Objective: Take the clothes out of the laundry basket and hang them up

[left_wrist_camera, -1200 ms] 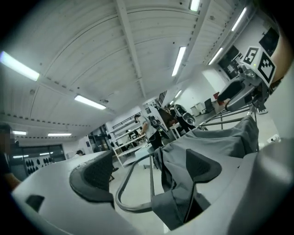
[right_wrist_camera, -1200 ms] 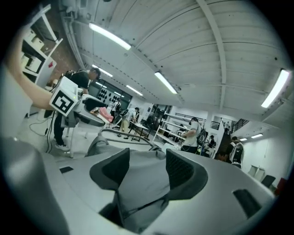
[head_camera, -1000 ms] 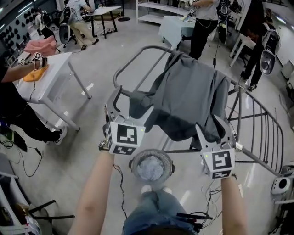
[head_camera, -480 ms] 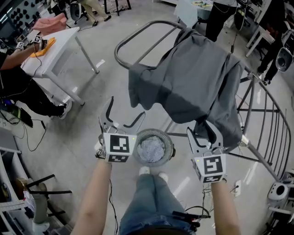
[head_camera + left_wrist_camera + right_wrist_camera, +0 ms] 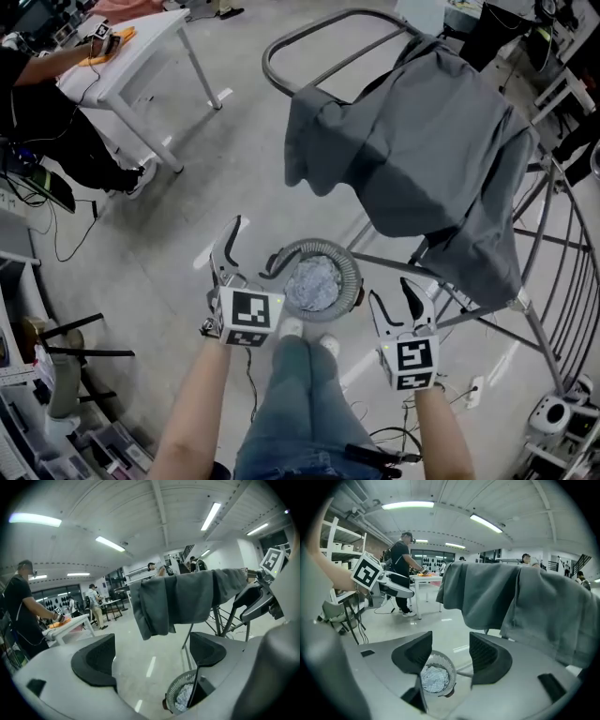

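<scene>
Left gripper (image 5: 251,247) and right gripper (image 5: 391,292) had dropped away from the shirt (image 5: 422,159), which stayed draped over the rack (image 5: 319,28). Left jaws sat wide apart, right's narrower, both empty above the basket (image 5: 281,255).

Bright, even light from ceiling tubes (image 5: 408,505); soft shadows, pale reflections on the floor (image 5: 440,620). My two gripper views bow strongly, corners black. Head view sharp, slightly dim.

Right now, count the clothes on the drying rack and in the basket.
2. A grey garment hangs draped over the drying rack; a pale crumpled bundle lies in the laundry basket. More may be hidden under that bundle.
</scene>
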{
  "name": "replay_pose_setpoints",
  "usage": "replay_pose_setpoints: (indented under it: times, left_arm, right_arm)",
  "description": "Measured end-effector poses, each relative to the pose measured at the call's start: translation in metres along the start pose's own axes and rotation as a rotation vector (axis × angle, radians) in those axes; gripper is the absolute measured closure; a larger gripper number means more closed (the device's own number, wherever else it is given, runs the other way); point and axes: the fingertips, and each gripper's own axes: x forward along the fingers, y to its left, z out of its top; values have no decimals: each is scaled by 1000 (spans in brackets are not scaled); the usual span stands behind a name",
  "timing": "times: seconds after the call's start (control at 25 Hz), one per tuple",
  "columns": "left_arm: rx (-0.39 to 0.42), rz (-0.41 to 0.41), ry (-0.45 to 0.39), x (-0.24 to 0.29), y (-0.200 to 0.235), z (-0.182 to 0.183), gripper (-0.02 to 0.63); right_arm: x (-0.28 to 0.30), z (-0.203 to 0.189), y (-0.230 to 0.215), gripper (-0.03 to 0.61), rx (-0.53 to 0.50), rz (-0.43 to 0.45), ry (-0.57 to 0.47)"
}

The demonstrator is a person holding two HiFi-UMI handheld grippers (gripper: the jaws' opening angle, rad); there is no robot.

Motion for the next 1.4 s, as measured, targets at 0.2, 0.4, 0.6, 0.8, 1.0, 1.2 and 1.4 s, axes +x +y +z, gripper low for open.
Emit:
replay_pose_setpoints:
  times: [0.2, 0.4, 0.6, 0.8, 1.0, 1.2, 1.4]
  left_arm:
    - [-55, 21, 67, 5, 0, -53, 117]
    - [-98, 37, 146, 13, -1, -115, 118]
    - [-110, 34, 210, 29, -6, -174, 118]
    - [-136, 32, 241, 46, -12, -222, 118]
    - [-150, 13, 261, 62, -23, -265, 118]
    - [-144, -20, 285, 83, -38, -313, 118]
    - [-142, -44, 324, 102, -49, -358, 124]
  right_arm:
    - [25, -42, 17, 350, 43, 35, 76]
    - [59, -91, 36, 350, 55, 83, 157]
    - [104, -145, 54, 350, 67, 122, 235]
    - [148, -195, 66, 350, 81, 134, 304]
    - [194, -246, 77, 351, 83, 140, 372]
    - [237, -301, 91, 365, 64, 150, 457]
    - [274, -348, 97, 371, 94, 125, 531]
